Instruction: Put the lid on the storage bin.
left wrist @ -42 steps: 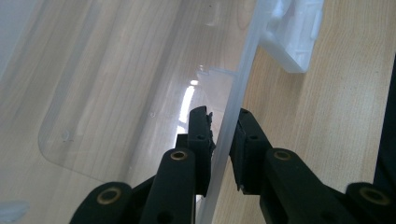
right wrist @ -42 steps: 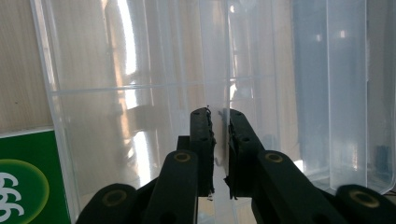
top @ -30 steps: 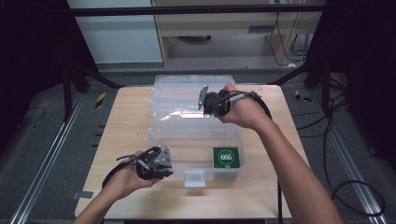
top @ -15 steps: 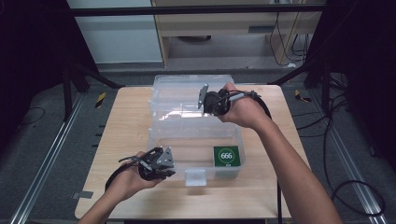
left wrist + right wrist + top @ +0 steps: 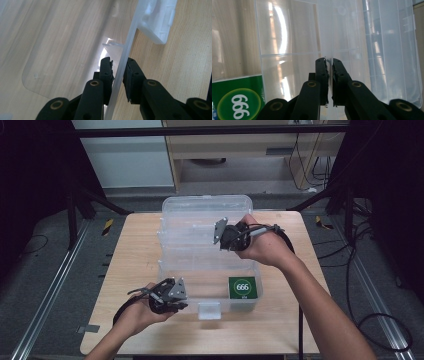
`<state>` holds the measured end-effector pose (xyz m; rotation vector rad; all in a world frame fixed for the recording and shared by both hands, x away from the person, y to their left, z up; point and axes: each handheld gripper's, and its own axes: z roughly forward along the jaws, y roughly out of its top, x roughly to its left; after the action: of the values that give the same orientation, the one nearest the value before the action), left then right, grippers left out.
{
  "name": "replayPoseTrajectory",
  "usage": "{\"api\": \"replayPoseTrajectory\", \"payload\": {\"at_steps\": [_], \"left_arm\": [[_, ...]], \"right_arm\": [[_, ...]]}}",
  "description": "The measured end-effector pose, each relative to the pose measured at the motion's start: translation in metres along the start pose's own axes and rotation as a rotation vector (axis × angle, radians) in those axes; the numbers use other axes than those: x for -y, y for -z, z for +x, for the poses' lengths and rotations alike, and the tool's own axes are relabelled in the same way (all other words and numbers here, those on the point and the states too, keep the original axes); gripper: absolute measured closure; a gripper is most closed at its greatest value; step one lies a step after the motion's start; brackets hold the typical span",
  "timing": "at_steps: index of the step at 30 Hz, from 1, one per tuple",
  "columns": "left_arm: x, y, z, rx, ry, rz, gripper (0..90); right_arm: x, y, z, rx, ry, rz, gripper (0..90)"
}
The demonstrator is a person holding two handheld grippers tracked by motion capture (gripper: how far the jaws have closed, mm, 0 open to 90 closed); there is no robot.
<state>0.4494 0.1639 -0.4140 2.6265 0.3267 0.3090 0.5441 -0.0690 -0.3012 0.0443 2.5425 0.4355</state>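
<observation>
Wooden table [image 5: 125, 255], clear box [image 5: 210, 270] lengthwise away from the person, left gripper [image 5: 119, 72] pinching its near wall, right gripper [image 5: 330, 75] pinching its tray's edge.

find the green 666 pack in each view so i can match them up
High view: the green 666 pack lies low and right of centre, inside the clear plastic box, at its near right corner.
Left gripper view: not in it.
Right gripper view: bottom left corner, behind the box's clear plastic.
Shared landmark: the clear plastic box, whose wall the left hand-held gripper clamps.
</observation>
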Motion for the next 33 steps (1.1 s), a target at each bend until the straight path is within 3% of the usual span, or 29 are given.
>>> {"api": "replayPoseTrajectory", "payload": {"at_steps": [10,33], "left_arm": [[0.0,0.0,0.0,-0.004,-0.004,0.001,77.3],[0.001,-0.001,-0.004,-0.021,0.002,-0.003,75.5]], "right_arm": [[0.004,0.011,0.018,0.018,0.022,-0.036,84.8],[0.011,0.024,0.047,0.033,0.016,-0.079,84.3]]}}
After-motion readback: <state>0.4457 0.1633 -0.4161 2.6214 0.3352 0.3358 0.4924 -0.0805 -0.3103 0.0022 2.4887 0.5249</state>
